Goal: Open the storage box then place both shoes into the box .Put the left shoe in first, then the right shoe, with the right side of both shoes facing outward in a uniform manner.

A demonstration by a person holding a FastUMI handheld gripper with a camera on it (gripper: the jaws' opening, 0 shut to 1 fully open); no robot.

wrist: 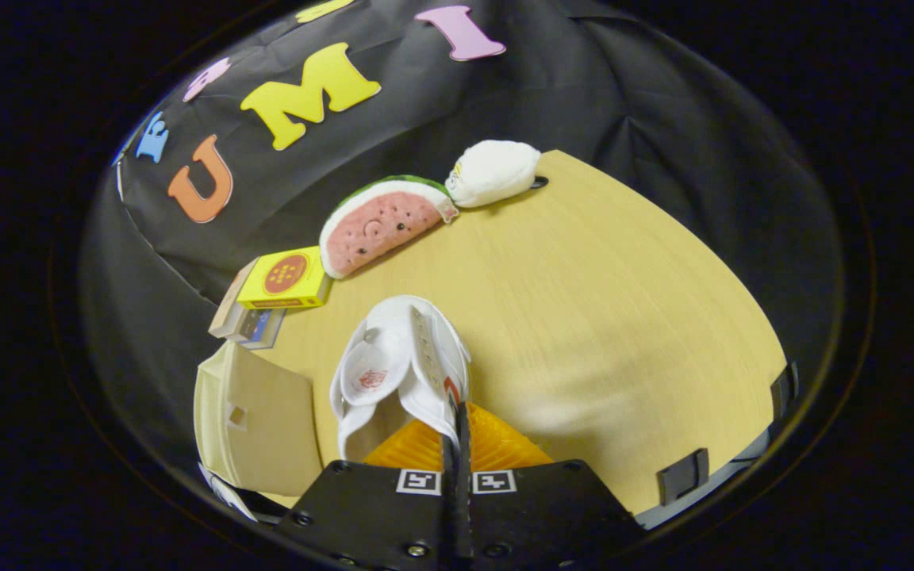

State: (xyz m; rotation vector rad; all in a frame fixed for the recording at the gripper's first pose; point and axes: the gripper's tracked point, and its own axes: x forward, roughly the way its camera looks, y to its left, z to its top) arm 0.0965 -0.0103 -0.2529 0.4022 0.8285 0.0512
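Gripper fingers pressed together, clamped on rim of white shoe by its heel; shoe stands just ahead of fingers, orange inside showing near tips; cream storage box w/ lid left of fingers, close beside shoe; beyond shoe: yellow carton, watermelon plush, white plush; all on wooden table.

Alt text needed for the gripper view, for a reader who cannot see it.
The gripper is shut on the white shoe, holding it above the wooden table. Beyond lie a watermelon plush, a white plush and a yellow box.
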